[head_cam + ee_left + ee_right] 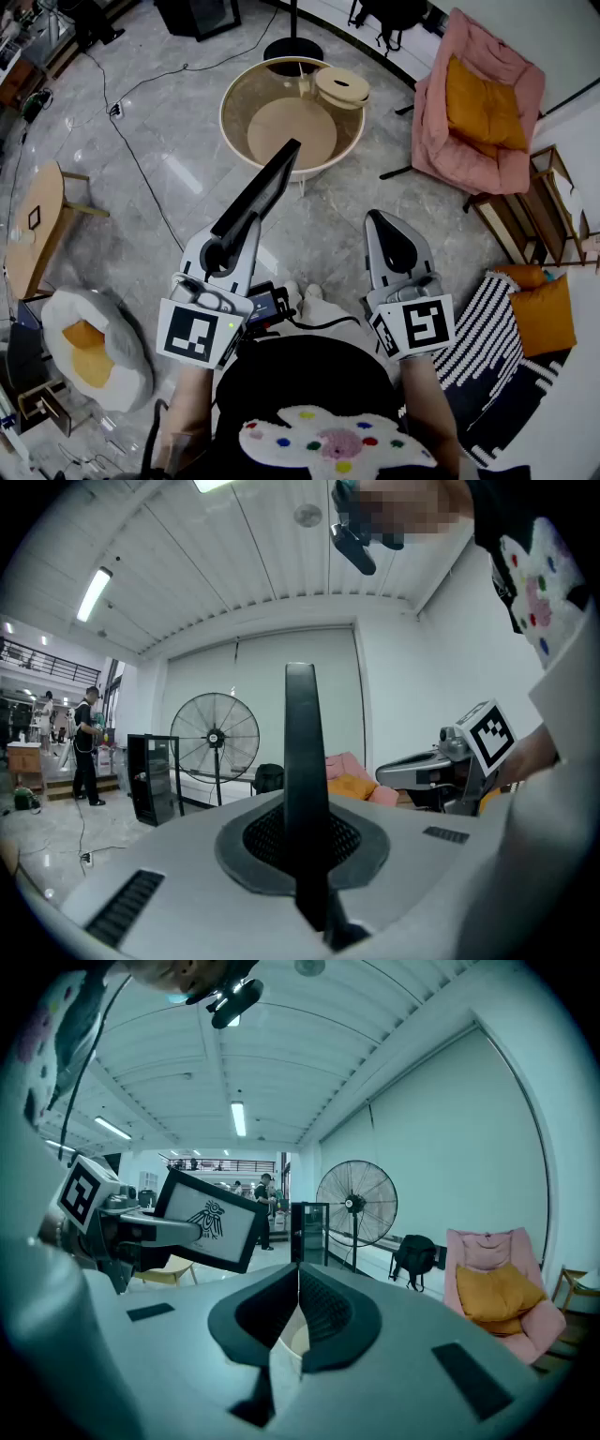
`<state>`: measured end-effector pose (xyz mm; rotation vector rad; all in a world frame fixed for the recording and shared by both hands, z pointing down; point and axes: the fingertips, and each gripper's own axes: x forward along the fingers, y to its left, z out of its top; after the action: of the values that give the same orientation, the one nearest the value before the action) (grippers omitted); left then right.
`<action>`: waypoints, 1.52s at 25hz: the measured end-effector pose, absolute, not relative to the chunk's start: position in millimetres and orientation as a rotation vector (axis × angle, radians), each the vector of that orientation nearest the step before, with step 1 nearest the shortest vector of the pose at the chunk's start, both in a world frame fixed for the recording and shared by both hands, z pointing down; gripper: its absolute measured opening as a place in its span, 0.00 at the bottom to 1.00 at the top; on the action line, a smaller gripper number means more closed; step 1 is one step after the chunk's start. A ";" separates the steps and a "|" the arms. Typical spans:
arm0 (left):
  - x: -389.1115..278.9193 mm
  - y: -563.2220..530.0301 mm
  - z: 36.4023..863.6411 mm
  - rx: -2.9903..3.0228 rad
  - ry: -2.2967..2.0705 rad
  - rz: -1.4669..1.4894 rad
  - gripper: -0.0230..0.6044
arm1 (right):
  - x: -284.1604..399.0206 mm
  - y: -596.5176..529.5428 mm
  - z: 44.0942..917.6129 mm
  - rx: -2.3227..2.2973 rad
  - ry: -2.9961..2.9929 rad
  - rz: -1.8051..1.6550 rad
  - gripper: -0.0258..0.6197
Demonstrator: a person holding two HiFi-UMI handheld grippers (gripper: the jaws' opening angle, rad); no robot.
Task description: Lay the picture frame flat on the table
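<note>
Picture frame [265, 185], clamped by left hand-held gripper [223, 249]

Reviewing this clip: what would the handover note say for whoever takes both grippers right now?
Left gripper: shut on the picture frame, which it holds in the air, tilted, above the floor.
Right gripper: shut, nothing between its jaws.
Round table: ahead, beyond the frame.
Done: frame in hand.
Left: bring it over the table, lay it flat, release.

Black picture frame [258, 195], bird print, tilted, held aloft
</note>
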<state>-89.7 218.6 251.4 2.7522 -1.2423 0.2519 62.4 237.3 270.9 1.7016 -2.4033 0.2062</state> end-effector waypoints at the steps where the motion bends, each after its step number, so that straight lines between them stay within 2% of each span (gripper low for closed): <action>1: -89.7 218.4 251.2 2.754 -1.243 0.251 0.07 | 62.2 237.2 270.7 1.701 -2.405 0.204 0.09; 38: -128.9 189.8 245.0 2.775 -1.231 0.187 0.07 | 47.4 225.2 266.7 1.839 -2.335 0.224 0.09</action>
<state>-128.9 189.8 245.0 2.7745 -1.2311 0.1871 47.4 225.2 266.7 1.8391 -2.3355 0.2238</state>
